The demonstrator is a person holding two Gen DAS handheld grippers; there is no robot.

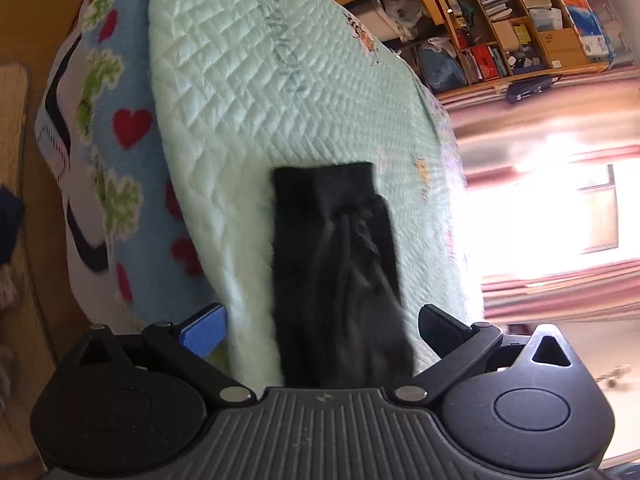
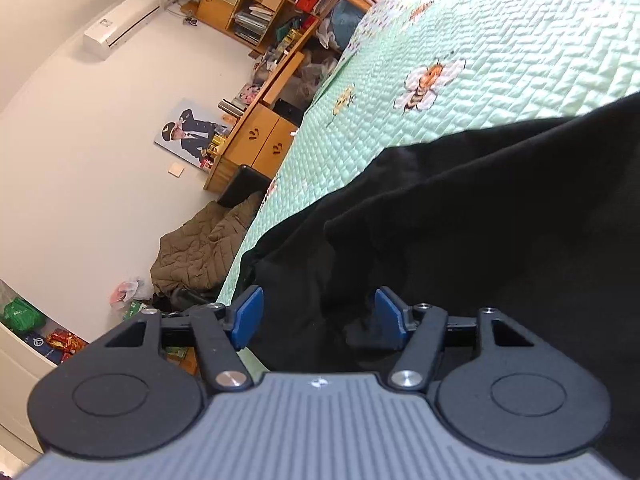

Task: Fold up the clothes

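The left gripper (image 1: 322, 326) and right gripper (image 2: 318, 316) are both standing released, blue ribbed pads wide of the soft black garment (image 1: 336, 272), which is lying in a long, possibly folded strip on the mint quilted bedspread (image 1: 248, 92).

you can make out only one piece of lettering: large, faint grey-green letters woven into the mint quilted bedspread (image 1: 248, 80), far ahead of your left tongs, too stretched to read. labels on the shelf boxes (image 1: 520, 34) are too small.
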